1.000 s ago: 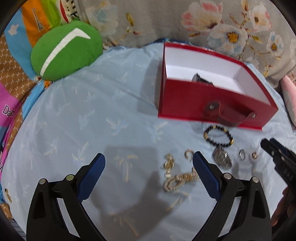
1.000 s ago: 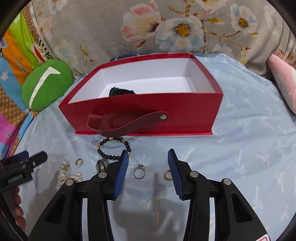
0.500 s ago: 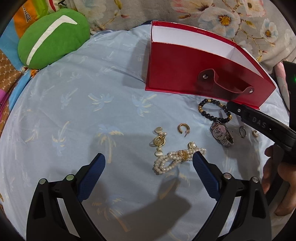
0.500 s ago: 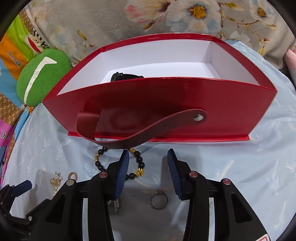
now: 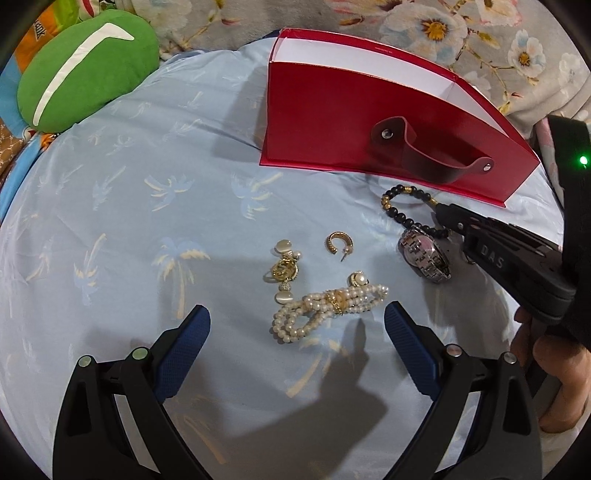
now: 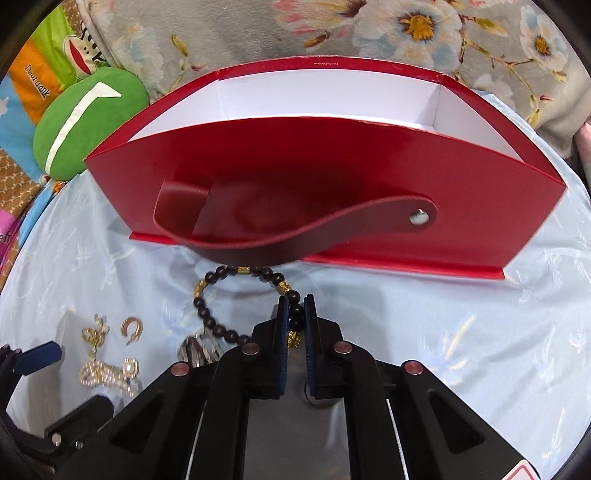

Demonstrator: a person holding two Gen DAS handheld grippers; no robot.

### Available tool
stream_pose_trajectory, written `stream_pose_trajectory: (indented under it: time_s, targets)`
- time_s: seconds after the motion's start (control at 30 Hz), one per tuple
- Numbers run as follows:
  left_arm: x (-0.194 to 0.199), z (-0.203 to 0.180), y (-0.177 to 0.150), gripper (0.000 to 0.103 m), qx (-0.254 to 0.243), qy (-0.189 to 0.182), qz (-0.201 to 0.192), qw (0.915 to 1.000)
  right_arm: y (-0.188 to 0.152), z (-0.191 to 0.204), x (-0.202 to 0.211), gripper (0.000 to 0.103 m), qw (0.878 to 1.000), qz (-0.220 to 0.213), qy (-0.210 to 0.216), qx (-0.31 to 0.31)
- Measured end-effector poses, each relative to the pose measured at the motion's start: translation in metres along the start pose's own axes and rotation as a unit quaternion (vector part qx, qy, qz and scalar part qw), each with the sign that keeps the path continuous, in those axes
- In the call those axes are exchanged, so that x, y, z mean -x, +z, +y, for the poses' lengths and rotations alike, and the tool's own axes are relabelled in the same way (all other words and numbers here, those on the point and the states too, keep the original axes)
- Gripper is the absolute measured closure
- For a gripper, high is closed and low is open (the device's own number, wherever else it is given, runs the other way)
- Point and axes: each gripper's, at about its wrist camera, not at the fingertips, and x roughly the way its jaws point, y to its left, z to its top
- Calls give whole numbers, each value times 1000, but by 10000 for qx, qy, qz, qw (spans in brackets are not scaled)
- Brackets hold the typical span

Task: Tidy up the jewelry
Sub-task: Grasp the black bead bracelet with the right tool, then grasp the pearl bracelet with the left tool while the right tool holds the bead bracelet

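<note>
A black bead bracelet (image 6: 218,295) with gold beads lies in front of the red box (image 6: 332,162). My right gripper (image 6: 295,310) is shut on the bracelet's near side; it also shows in the left wrist view (image 5: 443,212) at the bracelet (image 5: 397,214). My left gripper (image 5: 297,325) is open and empty, just above a pearl bracelet (image 5: 328,304). Near it lie a gold hoop earring (image 5: 338,243), a gold drop earring (image 5: 284,271) and a silver watch (image 5: 424,254).
The red box (image 5: 354,122) has a strap handle (image 5: 432,155) on its front. A green cushion (image 5: 81,70) sits at the back left. Floral fabric (image 6: 369,29) rises behind the box. A ring (image 6: 314,395) lies under the right gripper.
My right gripper moved forward and down and closed on the black bead bracelet. My left gripper moved a little closer to the pearl bracelet and stayed open.
</note>
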Motion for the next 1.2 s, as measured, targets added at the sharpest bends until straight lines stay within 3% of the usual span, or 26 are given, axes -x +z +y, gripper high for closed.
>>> stream_pose_trajectory:
  time_s: [0.2, 0.3, 0.5, 0.6, 0.63, 0.7, 0.83, 1.03, 1.2]
  targets:
    - [-1, 1, -1, 12, 58, -57, -1, 10000, -14, -20, 33, 96, 9990, -189, 100, -383]
    - [-5, 1, -1, 18, 81, -155, 40, 9998, -18, -30, 56, 96, 9980, -338, 101, -522]
    - [-4, -11, -3, 41, -112, -85, -79, 9999, -26, -40, 83, 96, 9966, -454, 157, -663]
    - [-2, -14, -3, 58, -142, -125, -74, 9998, -30, -41, 91, 96, 9966, -471, 198, -648]
    - [-2, -15, -3, 69, -161, -208, -46, 9996, -31, -40, 93, 96, 9965, -480, 222, -643]
    - [0, -15, -4, 77, -159, -352, 14, 9993, -33, -41, 97, 96, 9964, -497, 260, -635]
    - [5, -20, -7, 82, -204, -548, 40, 9983, -35, -39, 105, 96, 9960, -548, 300, -635]
    - [34, -28, -9, 87, -301, -720, -221, 9967, -37, -37, 123, 96, 9951, -681, 359, -620]
    - [61, -32, -5, 100, -340, -856, -465, 9947, -34, -35, 143, 96, 9934, -902, 397, -579]
